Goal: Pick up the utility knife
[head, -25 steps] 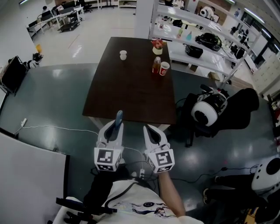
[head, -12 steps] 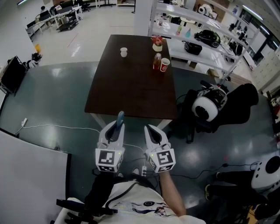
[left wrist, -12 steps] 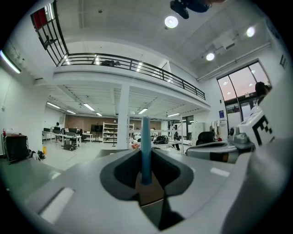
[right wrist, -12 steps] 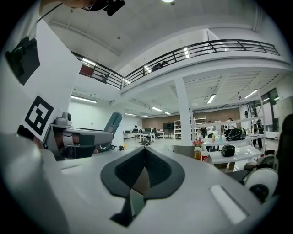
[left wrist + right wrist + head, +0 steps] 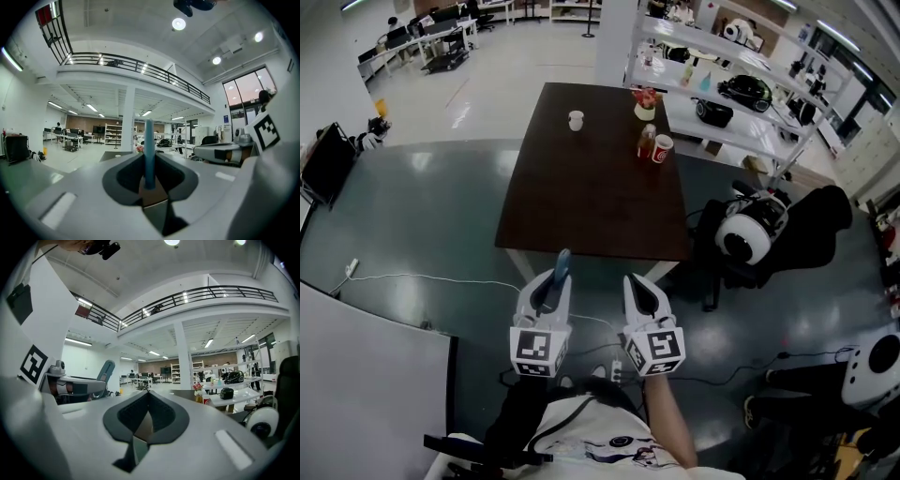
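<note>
Grey-green floor (image 5: 412,216) fills most of the head view, glossy and pale toward 11 o'clock. On it, at 12 o'clock from the person, stands a dark brown table (image 5: 591,187), its near edge just beyond the gripper tips. White shelving (image 5: 727,131) runs along the table's far right side, at about 1 o'clock, loaded with dark gear too small to name. A black chair (image 5: 811,234) sits at 3 o'clock with a round white-and-black device (image 5: 741,239) resting against it. A thin white cable (image 5: 422,278) trails over the floor at 9 o'clock.

Both grippers point level toward the table, side by side and just apart, marker cubes facing up. The left gripper (image 5: 553,281) is pinching the utility knife (image 5: 562,264) — its own view shows the blue handle upright and edge-on, clamped between the dark pads and jutting past the tips. The right gripper (image 5: 638,286) has its jaws pressed together with nothing between them; in its view the two dark pads meet in a single seam.

So the knife is off the table, in the left claw, in the air short of the table's near edge.

At the table's far end, around 12 to 1 o'clock, stand the small things: a bottle (image 5: 647,141), a red cup (image 5: 661,149) touching or just beside it, a small flower pot (image 5: 644,105) behind them, and — well apart, toward 11 o'clock — a white cup (image 5: 576,120).
</note>
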Action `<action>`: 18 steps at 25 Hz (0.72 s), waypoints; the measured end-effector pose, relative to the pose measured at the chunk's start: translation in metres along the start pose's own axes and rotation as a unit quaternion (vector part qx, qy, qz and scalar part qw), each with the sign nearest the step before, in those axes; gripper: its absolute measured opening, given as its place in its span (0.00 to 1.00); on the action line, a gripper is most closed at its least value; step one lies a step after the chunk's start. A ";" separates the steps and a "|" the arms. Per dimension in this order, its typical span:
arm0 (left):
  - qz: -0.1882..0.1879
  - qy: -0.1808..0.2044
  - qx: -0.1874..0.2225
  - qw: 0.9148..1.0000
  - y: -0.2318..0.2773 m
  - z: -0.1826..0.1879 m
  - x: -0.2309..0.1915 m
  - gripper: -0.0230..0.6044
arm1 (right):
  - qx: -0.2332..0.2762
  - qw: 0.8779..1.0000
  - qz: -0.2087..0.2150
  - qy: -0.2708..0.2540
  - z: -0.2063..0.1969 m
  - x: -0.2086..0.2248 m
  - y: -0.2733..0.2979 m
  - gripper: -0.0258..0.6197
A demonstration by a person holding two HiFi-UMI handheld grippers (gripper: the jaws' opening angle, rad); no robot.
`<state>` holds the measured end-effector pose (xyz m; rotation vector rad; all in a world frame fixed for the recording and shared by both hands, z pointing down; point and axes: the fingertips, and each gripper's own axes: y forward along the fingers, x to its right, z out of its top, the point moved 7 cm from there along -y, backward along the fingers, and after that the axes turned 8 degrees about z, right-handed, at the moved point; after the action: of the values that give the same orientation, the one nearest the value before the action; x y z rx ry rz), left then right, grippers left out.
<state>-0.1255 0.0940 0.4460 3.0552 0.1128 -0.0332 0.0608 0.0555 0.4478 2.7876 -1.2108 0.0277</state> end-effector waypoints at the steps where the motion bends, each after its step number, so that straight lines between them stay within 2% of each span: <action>1: -0.002 -0.002 -0.001 1.000 -0.002 -0.002 -0.003 0.15 | 0.000 1.000 -0.005 0.001 0.000 -0.002 -0.001 0.04; 8: -0.013 -0.013 -0.011 1.000 -0.006 -0.012 -0.018 0.15 | 0.002 0.999 -0.034 -0.004 -0.006 -0.016 -0.004 0.04; 18: -0.007 -0.004 0.012 1.000 -0.004 0.008 -0.005 0.15 | 0.025 0.999 -0.028 -0.019 0.015 -0.006 -0.013 0.04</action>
<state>-0.1312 0.0974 0.4379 3.0788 0.1354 -0.0471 0.0657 0.0666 0.4312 2.8764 -1.1567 0.0009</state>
